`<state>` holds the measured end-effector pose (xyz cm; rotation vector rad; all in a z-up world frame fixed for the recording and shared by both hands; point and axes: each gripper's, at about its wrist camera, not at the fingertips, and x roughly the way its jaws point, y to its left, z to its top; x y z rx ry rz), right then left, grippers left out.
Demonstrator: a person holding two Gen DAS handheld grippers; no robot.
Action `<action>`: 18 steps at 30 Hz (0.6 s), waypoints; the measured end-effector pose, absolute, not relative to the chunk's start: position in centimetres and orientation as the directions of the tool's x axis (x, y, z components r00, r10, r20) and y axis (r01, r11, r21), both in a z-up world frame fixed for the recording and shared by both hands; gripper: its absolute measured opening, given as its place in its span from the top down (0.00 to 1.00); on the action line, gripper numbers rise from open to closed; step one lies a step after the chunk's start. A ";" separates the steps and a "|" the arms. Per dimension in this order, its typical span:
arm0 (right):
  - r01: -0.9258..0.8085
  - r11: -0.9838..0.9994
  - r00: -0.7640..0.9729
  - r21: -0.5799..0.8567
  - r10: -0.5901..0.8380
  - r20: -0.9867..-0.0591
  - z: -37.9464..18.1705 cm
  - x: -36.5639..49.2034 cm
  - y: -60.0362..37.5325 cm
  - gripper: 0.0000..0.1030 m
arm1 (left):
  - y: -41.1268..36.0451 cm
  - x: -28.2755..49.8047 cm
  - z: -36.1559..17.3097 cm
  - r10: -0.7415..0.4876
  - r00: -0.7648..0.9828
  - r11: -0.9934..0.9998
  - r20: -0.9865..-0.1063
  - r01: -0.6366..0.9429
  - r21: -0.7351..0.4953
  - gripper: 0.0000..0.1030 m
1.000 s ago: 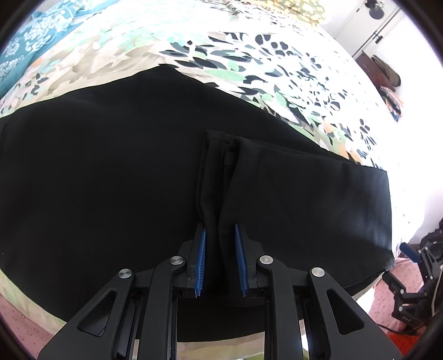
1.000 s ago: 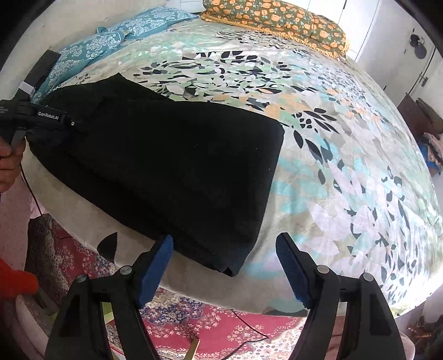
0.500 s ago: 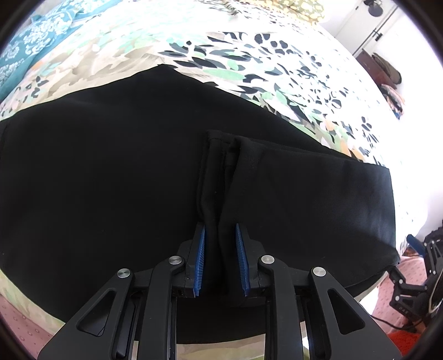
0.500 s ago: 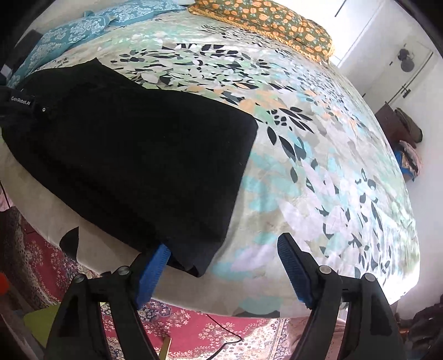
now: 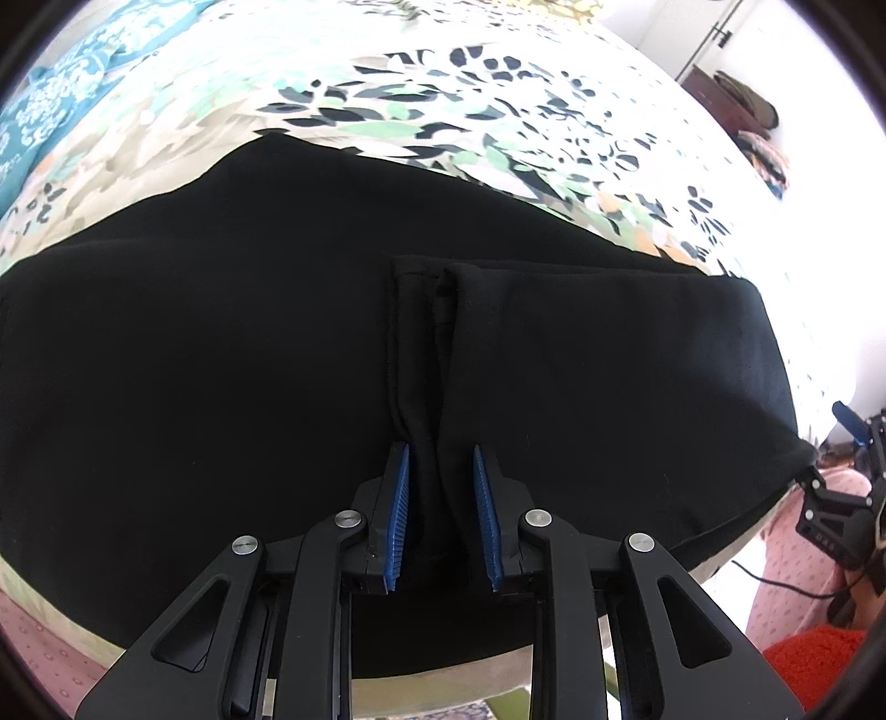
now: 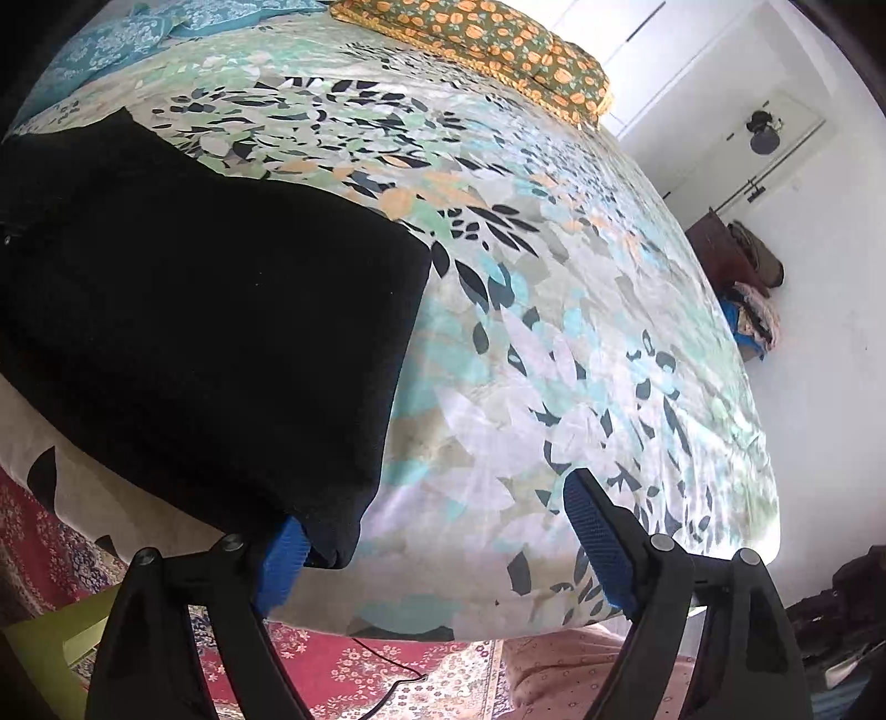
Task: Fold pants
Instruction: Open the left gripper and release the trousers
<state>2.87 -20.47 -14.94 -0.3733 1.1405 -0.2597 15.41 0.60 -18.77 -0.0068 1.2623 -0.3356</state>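
bed: floral leaf-print cover (image 6: 554,343) fills most of both views; orange-patterned pillow (image 6: 498,50) at top centre of the right wrist view, teal pillow (image 5: 50,105) at upper left of the left wrist view.
pants: black pants (image 5: 221,360) lie flat on the cover, spanning the middle of the left wrist view; in the right wrist view they fill the left half, one corner reaching lower centre at the bed edge.
rug: red patterned rug (image 6: 354,670) along the bottom of the right wrist view.
left tool (image 5: 441,518): blue pads narrowly apart, clamped on a raised ridge of the pants, lower centre of frame.
right tool (image 6: 443,548): jaws wide apart; left pad (image 6: 282,559) touches the pants corner, right pad over bare cover.
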 end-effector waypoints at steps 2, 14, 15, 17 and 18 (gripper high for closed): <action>0.007 0.932 0.393 -0.363 -0.337 -0.856 -14.5 2.8 -20.7 0.17 | 0.4 15.4 -18.7 -0.242 0.265 0.951 -0.933 0.256 -0.174 0.78; -0.039 0.873 0.488 0.487 0.442 -0.753 -7.5 4.8 -24.2 0.20 | 3.2 13.9 -13.3 -0.274 0.404 0.956 -0.873 0.213 -0.201 0.64; -0.038 0.850 0.455 0.525 0.482 -0.748 -8.9 5.7 -23.9 0.24 | 2.4 13.7 -12.9 -0.302 0.405 0.945 -0.863 0.245 -0.216 0.64; 0.005 0.812 0.356 0.584 0.544 -0.760 -12.2 6.1 -22.9 0.29 | 0.9 13.4 -13.1 -0.337 0.395 0.926 -0.855 0.302 -0.226 0.64; 0.041 0.809 0.299 0.587 0.550 -0.780 -14.1 6.1 -22.5 0.29 | 0.2 13.4 -13.7 -0.336 0.383 0.922 -0.860 0.323 -0.216 0.64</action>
